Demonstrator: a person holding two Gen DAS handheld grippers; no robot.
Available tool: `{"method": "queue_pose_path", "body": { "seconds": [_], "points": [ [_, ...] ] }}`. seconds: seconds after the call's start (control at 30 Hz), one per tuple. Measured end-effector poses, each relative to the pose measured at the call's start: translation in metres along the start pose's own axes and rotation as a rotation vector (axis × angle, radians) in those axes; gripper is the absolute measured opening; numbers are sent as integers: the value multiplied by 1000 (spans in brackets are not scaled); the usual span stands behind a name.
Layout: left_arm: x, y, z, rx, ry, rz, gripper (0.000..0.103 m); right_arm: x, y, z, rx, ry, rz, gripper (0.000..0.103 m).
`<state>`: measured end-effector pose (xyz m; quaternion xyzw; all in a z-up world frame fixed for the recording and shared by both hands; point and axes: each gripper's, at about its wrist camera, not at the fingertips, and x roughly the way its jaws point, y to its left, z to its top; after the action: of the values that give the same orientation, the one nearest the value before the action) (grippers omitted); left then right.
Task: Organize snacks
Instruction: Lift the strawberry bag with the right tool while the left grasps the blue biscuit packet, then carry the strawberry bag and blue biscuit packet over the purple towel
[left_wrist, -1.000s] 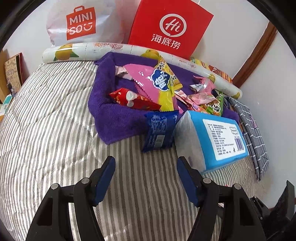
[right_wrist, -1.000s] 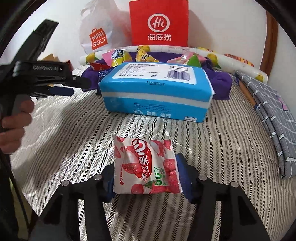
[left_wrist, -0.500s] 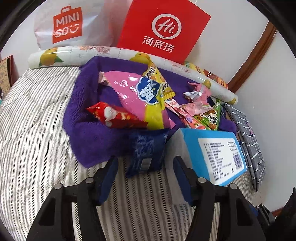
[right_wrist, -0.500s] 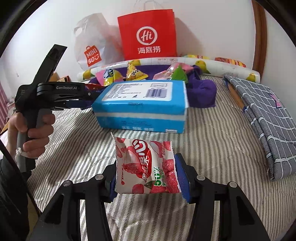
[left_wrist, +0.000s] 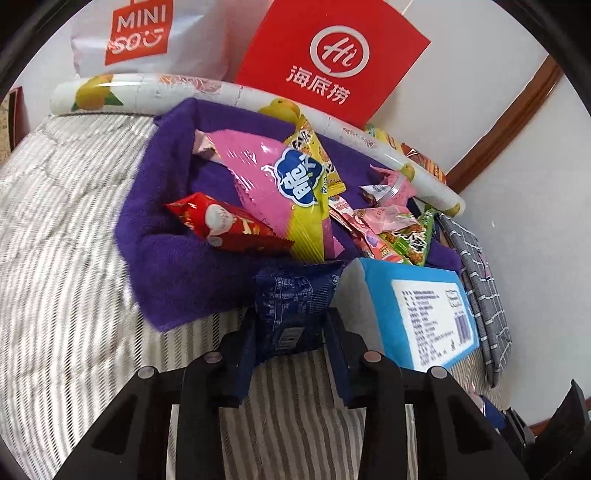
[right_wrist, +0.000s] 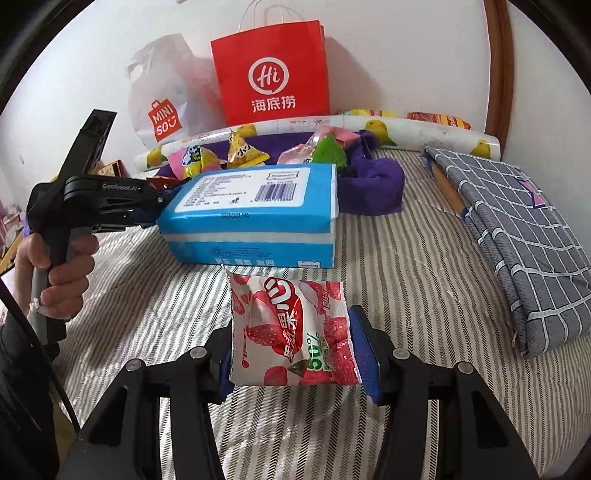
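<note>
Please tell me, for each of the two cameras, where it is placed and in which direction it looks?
Left wrist: on the left hand-held gripper, looking down over the blue packet it grips, toward the purple towel.
Right wrist: on the right hand-held gripper, gripping a strawberry packet; the person's hand shows.
Shared: tissue pack, red bag.

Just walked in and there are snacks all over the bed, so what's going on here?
A person is sorting snacks with a handheld gripper in each hand. The left gripper has just closed on a dark blue snack packet at the edge of the purple towel, where more snacks are piled. The right gripper holds a red and white strawberry snack bag above the striped bedspread, in front of a blue tissue pack.
</note>
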<state>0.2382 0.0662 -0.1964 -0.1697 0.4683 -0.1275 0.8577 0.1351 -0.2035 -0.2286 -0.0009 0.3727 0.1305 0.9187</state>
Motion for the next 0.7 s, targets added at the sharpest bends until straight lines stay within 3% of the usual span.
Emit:
{"method": "queue_pose_path", "body": {
  "seconds": [0.23,0.43,0.7],
  "points": [
    [-39,7,-28,-26,56,-34,33,-20,7,1,-6,-44,-7,53],
    [-58,13,-65,-18,115,35,33,-28,7,-3,23,-45,-6,53],
    [-40,7,-69,30,121,144,33,-33,0,-12,47,-27,-20,53]
  ]
}}
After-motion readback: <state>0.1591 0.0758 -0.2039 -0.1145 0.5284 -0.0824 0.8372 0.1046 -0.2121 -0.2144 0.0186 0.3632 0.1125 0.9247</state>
